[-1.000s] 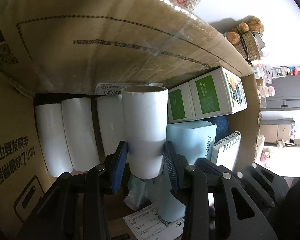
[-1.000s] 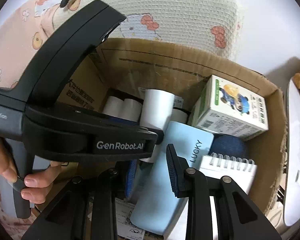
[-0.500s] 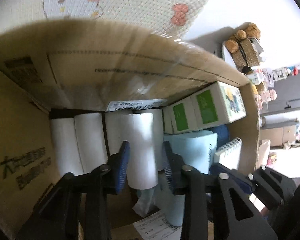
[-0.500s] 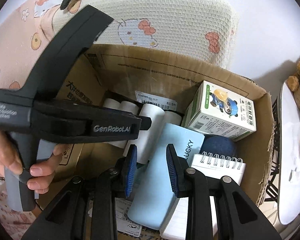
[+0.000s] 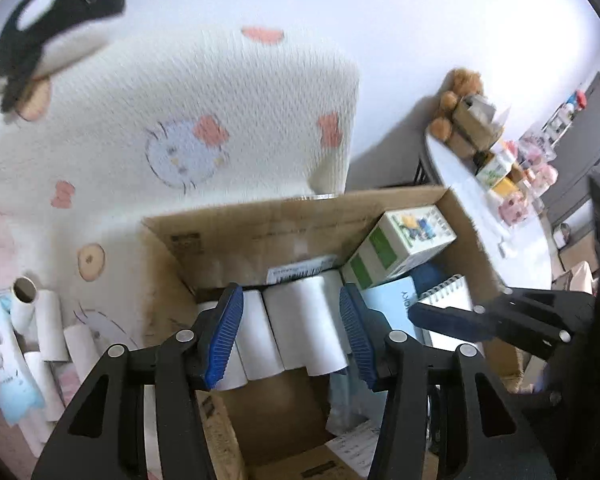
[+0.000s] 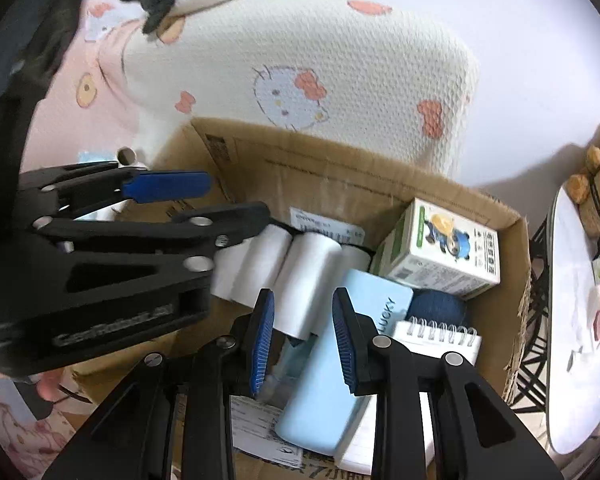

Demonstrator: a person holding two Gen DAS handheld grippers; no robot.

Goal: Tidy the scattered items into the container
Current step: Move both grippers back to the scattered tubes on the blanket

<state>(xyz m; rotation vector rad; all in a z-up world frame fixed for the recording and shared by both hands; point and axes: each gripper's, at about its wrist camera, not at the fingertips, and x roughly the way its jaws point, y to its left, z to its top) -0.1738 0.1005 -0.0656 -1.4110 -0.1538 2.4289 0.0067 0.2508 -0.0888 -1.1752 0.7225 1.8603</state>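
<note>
The left gripper (image 5: 291, 334) hangs above the cardboard box (image 5: 236, 236), jaws released and holding nothing. White paper rolls (image 5: 300, 332) lie side by side inside the box, next to a light blue case (image 6: 340, 364). More rolls (image 5: 48, 320) lie scattered outside the box. The right gripper (image 6: 302, 336) has its jaws parted, empty
</note>
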